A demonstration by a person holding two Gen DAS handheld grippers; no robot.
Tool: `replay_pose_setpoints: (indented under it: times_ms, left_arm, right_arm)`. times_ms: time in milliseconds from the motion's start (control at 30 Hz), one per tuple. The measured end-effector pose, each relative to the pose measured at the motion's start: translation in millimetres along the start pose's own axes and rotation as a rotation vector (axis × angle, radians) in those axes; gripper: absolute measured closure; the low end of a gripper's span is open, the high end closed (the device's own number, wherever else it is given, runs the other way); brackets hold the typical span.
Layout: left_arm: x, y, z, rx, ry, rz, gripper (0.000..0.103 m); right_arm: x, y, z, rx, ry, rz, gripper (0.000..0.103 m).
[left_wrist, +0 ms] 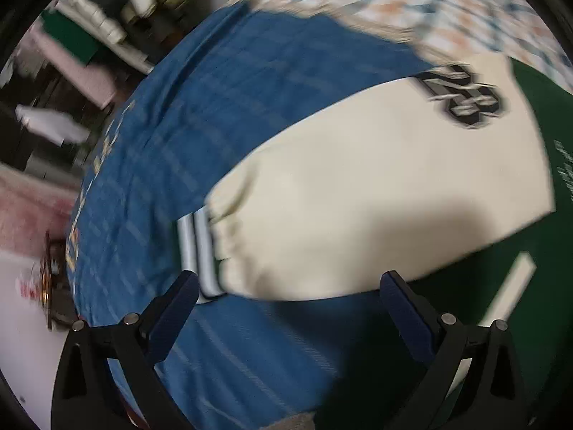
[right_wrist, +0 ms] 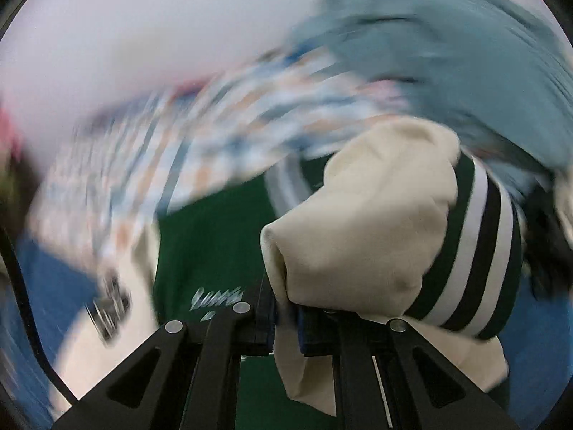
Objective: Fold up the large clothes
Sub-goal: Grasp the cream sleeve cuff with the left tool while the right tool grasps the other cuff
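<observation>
A green jacket with cream sleeves lies on a blue bedspread (left_wrist: 172, 136). In the left wrist view one cream sleeve (left_wrist: 358, 186) lies flat, its striped cuff (left_wrist: 200, 247) toward the left and a black number patch (left_wrist: 465, 96) on the upper arm. My left gripper (left_wrist: 286, 286) hovers open just above the cuff end, with nothing between its fingers. In the right wrist view my right gripper (right_wrist: 286, 311) is shut on the other cream sleeve (right_wrist: 361, 236), lifted and bunched, its green, white and black cuff (right_wrist: 480, 251) hanging to the right over the green body (right_wrist: 215, 236).
A checked quilt (left_wrist: 412, 3) lies bunched at the far side of the bed, with a pale blue garment (right_wrist: 447, 57) beyond it. Left of the bed are shelves with stacked items (left_wrist: 107, 18) and floor clutter (left_wrist: 50, 279). The pictures are blurred by motion.
</observation>
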State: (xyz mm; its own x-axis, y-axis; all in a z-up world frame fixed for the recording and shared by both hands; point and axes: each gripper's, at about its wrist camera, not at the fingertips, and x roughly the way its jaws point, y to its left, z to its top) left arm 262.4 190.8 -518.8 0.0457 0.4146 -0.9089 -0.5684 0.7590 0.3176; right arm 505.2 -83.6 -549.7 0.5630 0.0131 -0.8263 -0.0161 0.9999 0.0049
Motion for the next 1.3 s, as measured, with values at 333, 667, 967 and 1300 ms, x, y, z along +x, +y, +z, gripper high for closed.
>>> replay_pose_setpoints:
  times_ms: [333,667,967,1300]
  left_arm:
    - [37.0,78.6,-27.4,-0.129,0.121,0.02,0.0]
    - [58.6,81.0,-31.3,-0.206,0.223,-0.176,0.001]
    - [101.1,68.3,2.2,-0.503,0.289,-0.46,0.002]
    - [107.8,97.2,81.1,-0.501,0.101,-0.318,0.086]
  right_arm:
    - [64.8,118.9,-114.3,-0.521,0.248,0.028,0.066]
    - [-60.5,-98.1,-140.3,0.097,0.334,0.192,0.044]
    - [-14.5,-222.7,-223.8,0.26,0.439,-0.087,0.045]
    - [-22.7,-260.7,-233.6,0.42,0.482,-0.325,0.054]
